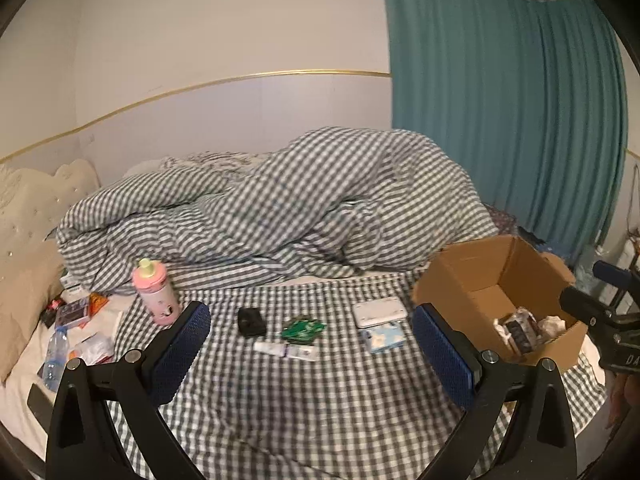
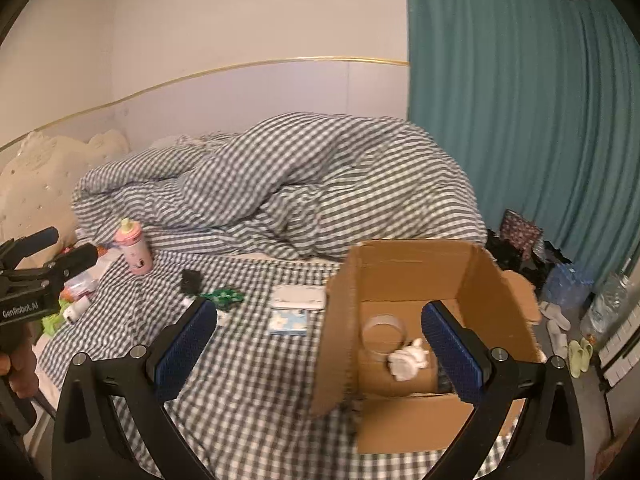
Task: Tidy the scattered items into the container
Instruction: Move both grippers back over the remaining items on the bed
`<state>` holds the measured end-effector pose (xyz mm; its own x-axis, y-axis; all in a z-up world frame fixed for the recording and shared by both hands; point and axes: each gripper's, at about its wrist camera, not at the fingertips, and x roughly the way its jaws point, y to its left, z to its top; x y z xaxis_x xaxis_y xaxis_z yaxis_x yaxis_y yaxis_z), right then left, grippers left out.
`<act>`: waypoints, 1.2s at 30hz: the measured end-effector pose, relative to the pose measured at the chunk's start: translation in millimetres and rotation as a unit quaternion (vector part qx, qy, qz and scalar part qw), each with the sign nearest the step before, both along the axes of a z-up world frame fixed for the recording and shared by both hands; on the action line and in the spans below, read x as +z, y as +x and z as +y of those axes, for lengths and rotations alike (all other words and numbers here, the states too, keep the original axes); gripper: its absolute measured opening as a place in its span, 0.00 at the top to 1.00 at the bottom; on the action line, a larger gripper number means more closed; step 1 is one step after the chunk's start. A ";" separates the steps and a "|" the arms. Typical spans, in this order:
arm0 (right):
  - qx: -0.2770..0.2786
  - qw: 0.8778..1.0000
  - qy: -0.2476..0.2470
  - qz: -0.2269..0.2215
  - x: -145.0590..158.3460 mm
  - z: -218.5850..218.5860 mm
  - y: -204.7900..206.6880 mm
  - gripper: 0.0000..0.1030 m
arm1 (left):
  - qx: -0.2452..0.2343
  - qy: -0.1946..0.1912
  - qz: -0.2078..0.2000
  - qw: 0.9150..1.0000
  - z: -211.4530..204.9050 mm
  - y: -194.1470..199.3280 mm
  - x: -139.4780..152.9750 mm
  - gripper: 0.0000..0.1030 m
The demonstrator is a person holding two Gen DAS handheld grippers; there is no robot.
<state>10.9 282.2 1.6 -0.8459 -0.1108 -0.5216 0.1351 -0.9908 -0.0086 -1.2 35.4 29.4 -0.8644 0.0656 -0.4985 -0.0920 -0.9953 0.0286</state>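
An open cardboard box (image 1: 472, 276) (image 2: 404, 268) sits on the checked bed at the right; it holds a tape roll (image 2: 383, 333), crumpled white paper (image 2: 408, 358) and dark packets (image 1: 520, 330). On the sheet lie a pink bottle (image 1: 155, 294) (image 2: 134, 251), a black object (image 1: 250, 321), a green packet (image 1: 302, 328), a small white tube (image 1: 286, 350), a white flat box (image 1: 379, 311) (image 2: 298, 297) and a blue tissue pack (image 1: 383, 338) (image 2: 289, 322). My left gripper (image 1: 312, 356) is open and empty above the sheet. My right gripper (image 2: 320, 354) is open and empty over the box's front left wall.
A heaped checked duvet (image 1: 280, 200) fills the back of the bed. Snack packets and a water bottle (image 1: 56, 354) lie at the left by a cream headboard (image 1: 24, 216). A teal curtain (image 2: 520, 100) hangs at the right, with bottles and slippers (image 2: 576, 354) on the floor.
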 end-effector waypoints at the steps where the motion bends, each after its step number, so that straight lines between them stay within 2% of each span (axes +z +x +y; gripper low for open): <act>1: 0.004 1.000 0.001 -0.001 -1.2 -5.6 -0.5 0.00 | 0.005 0.002 0.000 1.000 -5.6 1.0 -0.4 0.00; 9: 0.027 1.000 0.001 0.000 -2.6 -39.7 -2.4 0.00 | 0.032 0.010 -0.002 0.999 -40.9 6.4 -3.4 0.00; 24: 0.062 0.998 -0.003 0.000 -4.8 -91.6 -9.5 0.00 | 0.054 -0.003 -0.008 0.998 -79.7 13.5 -8.1 0.00; 36: 0.073 0.997 -0.007 -0.012 -19.8 -111.8 -29.8 0.00 | 0.048 -0.023 -0.032 0.998 -82.5 -0.3 -24.0 0.00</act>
<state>-18.9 170.5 -18.2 -0.8072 -0.2388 -0.5398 0.2776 -0.9606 0.0098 -1.5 -47.1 5.4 -0.8321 -0.0407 -0.5532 0.0012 -0.9974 0.0716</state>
